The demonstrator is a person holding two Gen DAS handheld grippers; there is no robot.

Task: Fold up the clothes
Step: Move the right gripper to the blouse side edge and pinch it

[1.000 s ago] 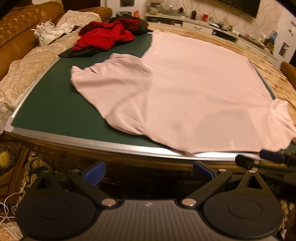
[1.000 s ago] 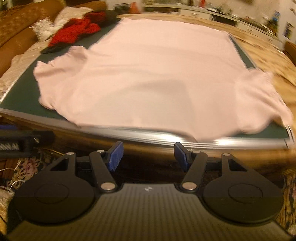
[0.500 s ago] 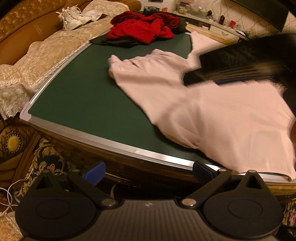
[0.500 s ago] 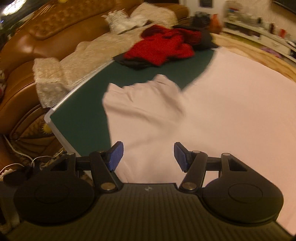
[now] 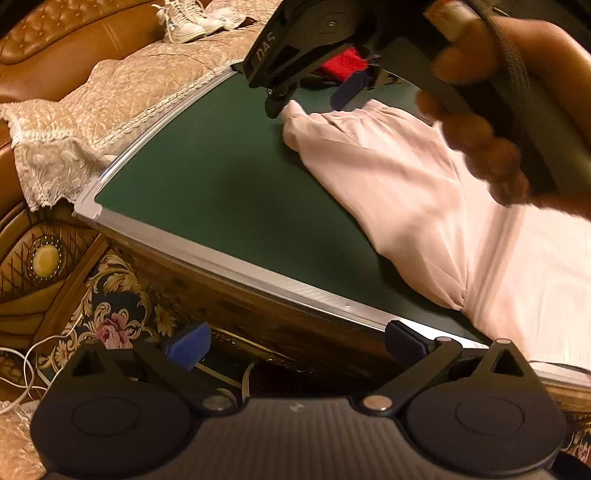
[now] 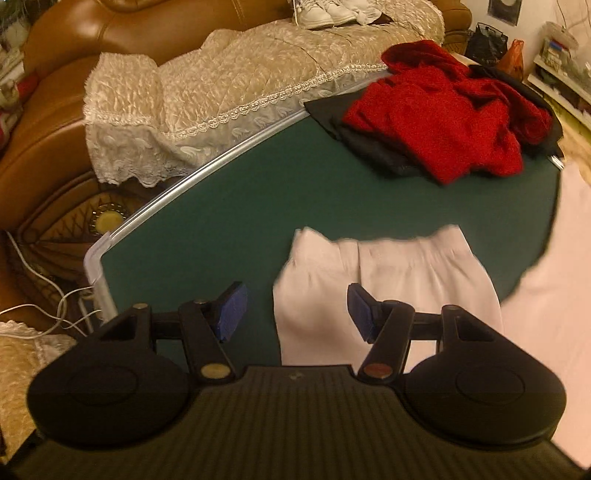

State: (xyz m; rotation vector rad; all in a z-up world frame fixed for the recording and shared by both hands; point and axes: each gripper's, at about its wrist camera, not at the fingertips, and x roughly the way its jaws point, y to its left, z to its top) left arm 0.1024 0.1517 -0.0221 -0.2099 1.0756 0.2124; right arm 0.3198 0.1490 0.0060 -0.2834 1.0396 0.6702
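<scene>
The right gripper (image 6: 293,308) has swung across from the front of the table and now hangs over the sleeve (image 6: 384,280) of the pink T-shirt (image 5: 424,192), a big shift from a second ago, when it sat back below the table's near edge. Its jaws stand apart, nothing between them, and the blue pads (image 6: 231,308) straddle the sleeve's outer edge: one pad over bare green mat (image 6: 229,206), the other over pink cloth. In the left wrist view that same gripper shows from the side, tips down just beside the sleeve's cuff corner, held in a person's hand (image 5: 480,110); whether the tips touch the fabric cannot be told.

The left gripper (image 5: 295,345) hangs back off the mat, in front of its silver rim (image 5: 236,266), jaws wide and empty. The shirt's near edge lies just beyond its right-side finger.

The T-shirt lies flat on the green mat, body spreading off to the right, sleeve reaching left toward the mat's bare middle. Beyond the sleeve, at the mat's far corner, sits a heap of red knit clothing (image 6: 443,122) over a black garment (image 6: 369,147). Past the mat's left rim runs a brown leather sofa (image 6: 74,74) under a cream lace cover (image 6: 207,92), with white sneakers (image 6: 325,11) on top.
</scene>
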